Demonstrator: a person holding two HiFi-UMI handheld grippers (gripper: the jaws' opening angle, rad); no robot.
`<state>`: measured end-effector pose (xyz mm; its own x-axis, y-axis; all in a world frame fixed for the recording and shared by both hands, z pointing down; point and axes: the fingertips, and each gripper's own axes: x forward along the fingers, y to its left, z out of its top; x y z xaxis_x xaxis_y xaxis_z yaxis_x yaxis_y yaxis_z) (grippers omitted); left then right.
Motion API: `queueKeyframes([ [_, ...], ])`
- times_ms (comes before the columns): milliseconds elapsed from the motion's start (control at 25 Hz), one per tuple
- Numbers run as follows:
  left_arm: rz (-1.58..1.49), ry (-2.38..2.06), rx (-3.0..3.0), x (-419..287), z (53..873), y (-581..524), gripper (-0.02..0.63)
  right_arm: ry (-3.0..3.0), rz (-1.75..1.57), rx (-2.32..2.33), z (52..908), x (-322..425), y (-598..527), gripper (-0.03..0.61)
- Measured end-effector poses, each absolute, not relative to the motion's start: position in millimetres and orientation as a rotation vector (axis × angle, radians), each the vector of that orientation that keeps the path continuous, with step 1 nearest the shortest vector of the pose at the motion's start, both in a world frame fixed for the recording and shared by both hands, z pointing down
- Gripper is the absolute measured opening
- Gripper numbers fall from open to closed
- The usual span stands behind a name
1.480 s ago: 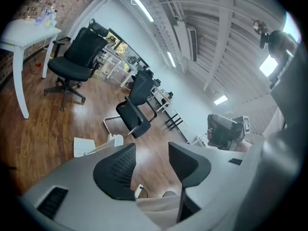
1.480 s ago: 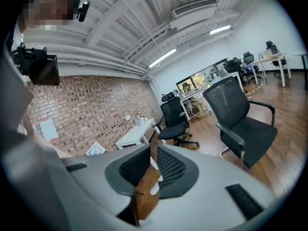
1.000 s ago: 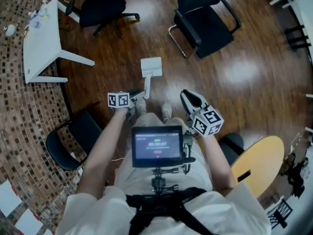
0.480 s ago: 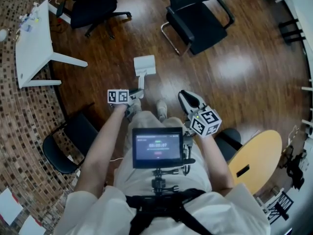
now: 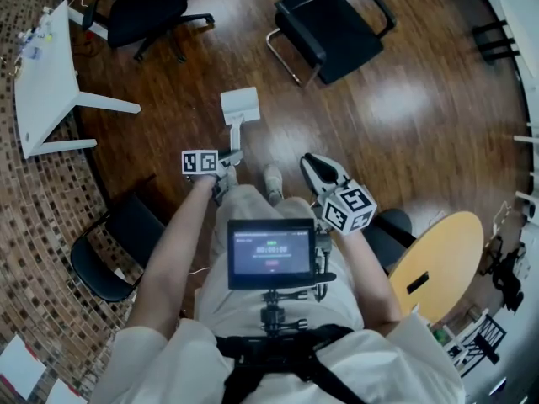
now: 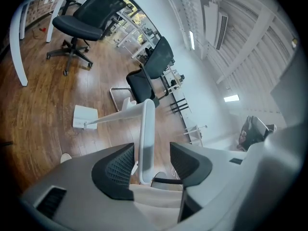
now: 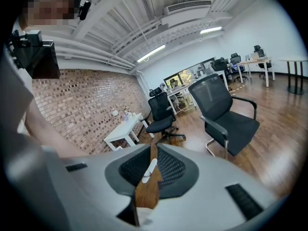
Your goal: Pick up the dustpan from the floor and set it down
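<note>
A white dustpan (image 5: 239, 103) lies on the wooden floor ahead of my feet, its long handle (image 5: 231, 138) slanting back toward me. My left gripper (image 5: 227, 160) is at the handle's near end. In the left gripper view the handle (image 6: 147, 129) stands upright between the two dark pads (image 6: 115, 170), close to the left one and clear of the right one, so my left gripper (image 6: 151, 163) is open around it. The pan (image 6: 85, 117) rests flat on the floor. My right gripper (image 5: 315, 165) hovers to the right, shut and empty (image 7: 153, 166).
A black cantilever chair (image 5: 324, 28) and a black office chair (image 5: 143, 7) stand beyond the dustpan. A white table (image 5: 46, 74) is at the far left, another black chair (image 5: 118, 242) at my left, a round wooden table (image 5: 438, 268) at my right.
My left gripper has sunk a little at the handle's near end. The head view has drifted, so the dustpan sits further up and left. The right gripper has barely moved.
</note>
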<state>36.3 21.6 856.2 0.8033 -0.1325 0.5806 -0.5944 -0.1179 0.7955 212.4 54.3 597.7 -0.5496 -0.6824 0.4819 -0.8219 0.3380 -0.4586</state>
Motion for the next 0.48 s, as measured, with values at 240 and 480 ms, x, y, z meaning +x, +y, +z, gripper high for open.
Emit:
queueKeyframes([
  [240, 0.443, -0.519, 1.651, 30, 873, 19, 0.23, -2.367, 1.017, 1.372, 612, 195, 45, 0.055],
  [480, 0.404, -0.465, 1.643, 43, 861, 27, 0.167, -2.353, 1.017, 1.394, 605, 192, 43, 0.055],
])
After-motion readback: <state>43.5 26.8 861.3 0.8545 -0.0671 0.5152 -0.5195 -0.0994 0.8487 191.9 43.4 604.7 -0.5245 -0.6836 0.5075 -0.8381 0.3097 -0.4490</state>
